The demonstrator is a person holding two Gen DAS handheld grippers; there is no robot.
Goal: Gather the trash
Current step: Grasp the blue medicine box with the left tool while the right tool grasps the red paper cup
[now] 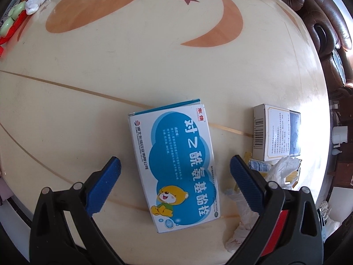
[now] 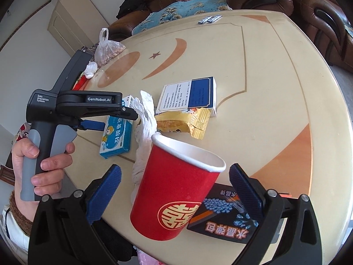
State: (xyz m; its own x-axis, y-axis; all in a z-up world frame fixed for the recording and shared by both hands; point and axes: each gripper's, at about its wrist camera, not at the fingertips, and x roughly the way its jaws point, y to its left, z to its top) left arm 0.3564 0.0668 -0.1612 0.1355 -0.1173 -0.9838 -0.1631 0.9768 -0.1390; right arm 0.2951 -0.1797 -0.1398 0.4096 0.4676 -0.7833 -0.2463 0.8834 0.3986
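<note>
A: Nearest item?

B: Red paper cup (image 2: pixel 176 190) — upright at the table (image 2: pixel 286 92) edge, between your right gripper (image 2: pixel 174 190) blades, which stand wide and touch nothing.

A: Next?

B: Blue-and-white medicine box (image 1: pixel 174 165), flat under your left gripper (image 1: pixel 175 183), also spread wide. Crumpled tissue (image 1: pixel 284 170) just beside it; beyond, the barcoded carton (image 1: pixel 275 132).

A: Hazard?

B: In my judgement, the cup is light — squeeze off-centre and it may tip or crush.
</note>
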